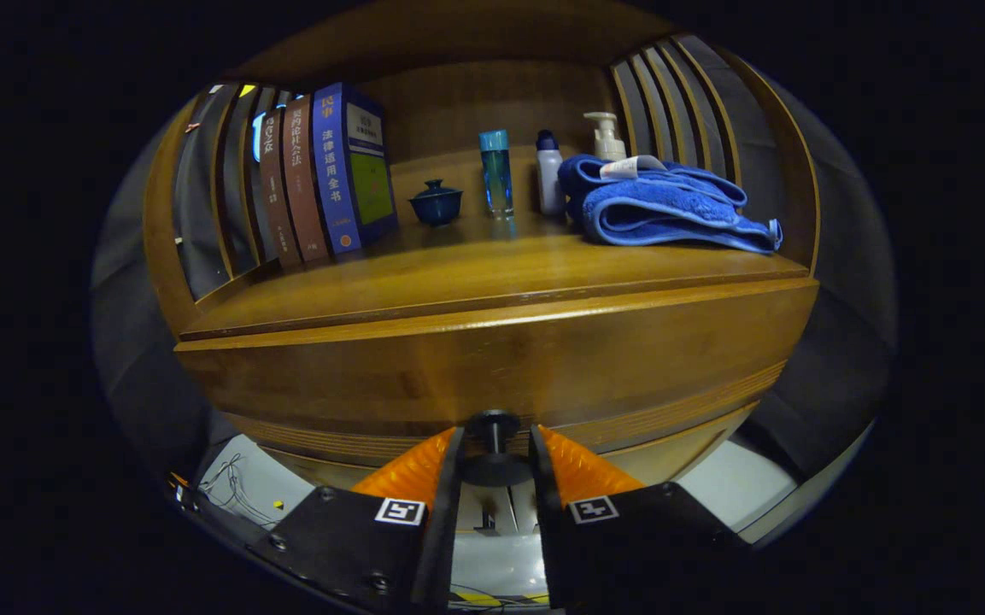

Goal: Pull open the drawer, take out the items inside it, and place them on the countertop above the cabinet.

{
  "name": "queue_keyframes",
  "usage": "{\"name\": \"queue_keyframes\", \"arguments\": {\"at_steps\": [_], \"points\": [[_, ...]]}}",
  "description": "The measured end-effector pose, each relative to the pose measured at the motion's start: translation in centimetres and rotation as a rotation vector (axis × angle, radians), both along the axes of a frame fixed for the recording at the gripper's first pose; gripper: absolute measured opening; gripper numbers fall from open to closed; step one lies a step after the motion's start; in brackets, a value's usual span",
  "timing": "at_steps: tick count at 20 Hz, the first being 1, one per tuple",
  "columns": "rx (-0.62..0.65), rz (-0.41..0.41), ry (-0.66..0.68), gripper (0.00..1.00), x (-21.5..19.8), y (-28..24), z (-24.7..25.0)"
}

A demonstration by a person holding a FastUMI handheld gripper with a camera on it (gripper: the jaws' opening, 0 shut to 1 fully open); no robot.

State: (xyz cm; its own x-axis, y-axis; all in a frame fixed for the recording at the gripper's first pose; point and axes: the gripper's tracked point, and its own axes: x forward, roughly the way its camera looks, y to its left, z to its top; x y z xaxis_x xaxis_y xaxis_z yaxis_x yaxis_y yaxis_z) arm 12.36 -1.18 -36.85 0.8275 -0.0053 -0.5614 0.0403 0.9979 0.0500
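The wooden cabinet's drawer front (492, 367) is straight ahead, closed flush under the countertop (458, 282). Its dark round knob (494, 446) sits between my two fingers. My gripper (495, 448) is narrowed around the knob, both fingers (449, 461) pressing against its sides. The drawer's contents are hidden.
On the countertop stand several books (325, 175) at the left, a dark blue lidded cup (436, 203), a teal bottle (496, 171), a small white bottle (549, 171), a pump bottle (606, 137) and a folded blue towel (671, 205) at the right. Slatted wooden sides flank the shelf.
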Motion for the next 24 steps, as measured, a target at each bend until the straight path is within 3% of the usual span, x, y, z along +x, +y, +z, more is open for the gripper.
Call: {"name": "queue_keyframes", "arguments": {"at_steps": [3, 4, 11, 24], "points": [[-0.033, 0.015, 0.015, 0.38, -0.4, 0.0, 0.3], [-0.054, 0.023, 0.02, 0.27, -0.3, 0.0, 0.3], [-0.049, 0.033, 0.073, 0.26, -1.8, -0.1, 0.4], [-0.019, 0.03, 0.179, 0.26, -13.4, -0.7, 1.9]]}}
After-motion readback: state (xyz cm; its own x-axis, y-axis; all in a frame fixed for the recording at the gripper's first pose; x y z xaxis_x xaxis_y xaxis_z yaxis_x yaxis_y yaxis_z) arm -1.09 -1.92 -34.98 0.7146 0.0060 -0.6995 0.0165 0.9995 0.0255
